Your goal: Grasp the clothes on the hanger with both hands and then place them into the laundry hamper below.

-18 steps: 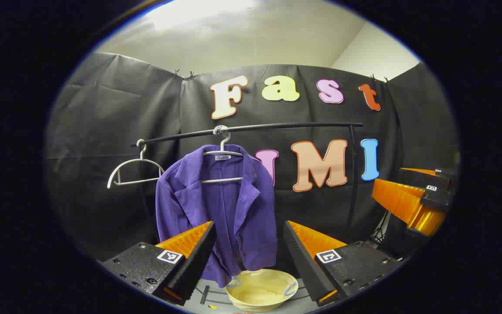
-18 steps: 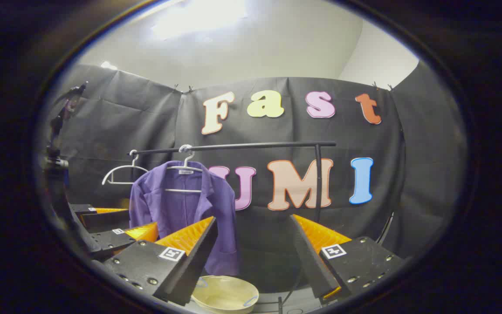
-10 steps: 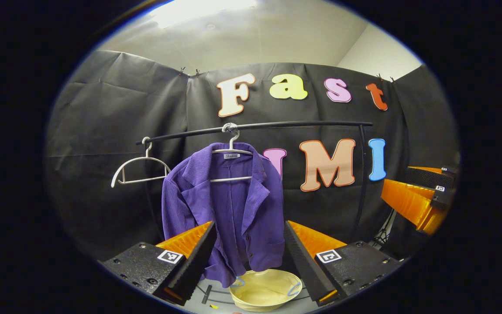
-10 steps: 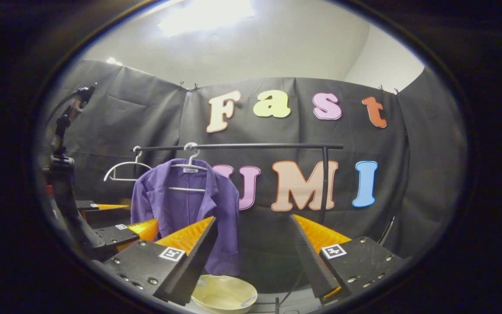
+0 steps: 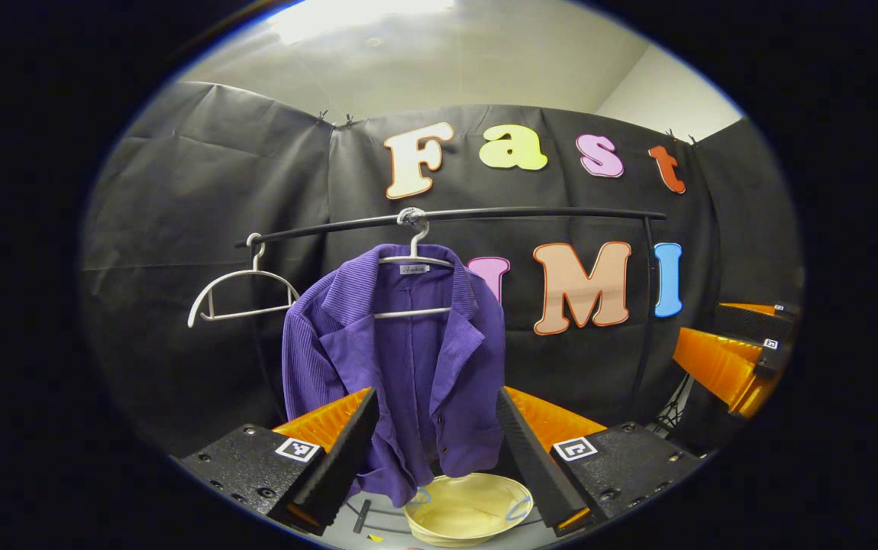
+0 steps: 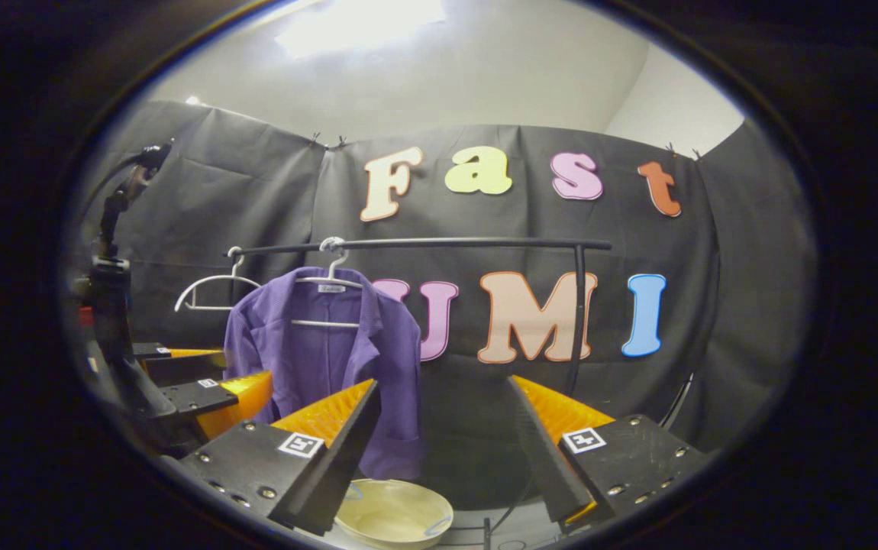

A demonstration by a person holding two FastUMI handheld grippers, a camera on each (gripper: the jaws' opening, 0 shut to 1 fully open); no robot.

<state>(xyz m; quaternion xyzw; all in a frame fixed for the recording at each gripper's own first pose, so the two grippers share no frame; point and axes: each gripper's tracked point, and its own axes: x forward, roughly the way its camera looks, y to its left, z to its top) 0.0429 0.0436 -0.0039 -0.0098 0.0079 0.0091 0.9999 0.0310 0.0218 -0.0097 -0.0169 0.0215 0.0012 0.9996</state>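
Left gripper view: one purple ribbed jacket [image 5: 397, 367] hangs on one white hanger [image 5: 414, 263] from one black rail [image 5: 530, 215]; a second, bare white hanger [image 5: 237, 294] sits at nine o'clock of it. One pale round hamper [image 5: 469, 510] lies at six o'clock. Left tool [image 5: 431, 428] points level at the jacket, fingers apart, empty.

Right gripper view: right tool [image 6: 439, 416], fingers apart, empty, aims at two o'clock of the jacket [image 6: 324, 367]; the hamper [image 6: 393, 513] sits below.

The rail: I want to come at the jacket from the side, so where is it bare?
The rail is bare from the purple jacket to its right-hand post. Leftward it is crowded: the empty hanger hangs right beside the jacket.
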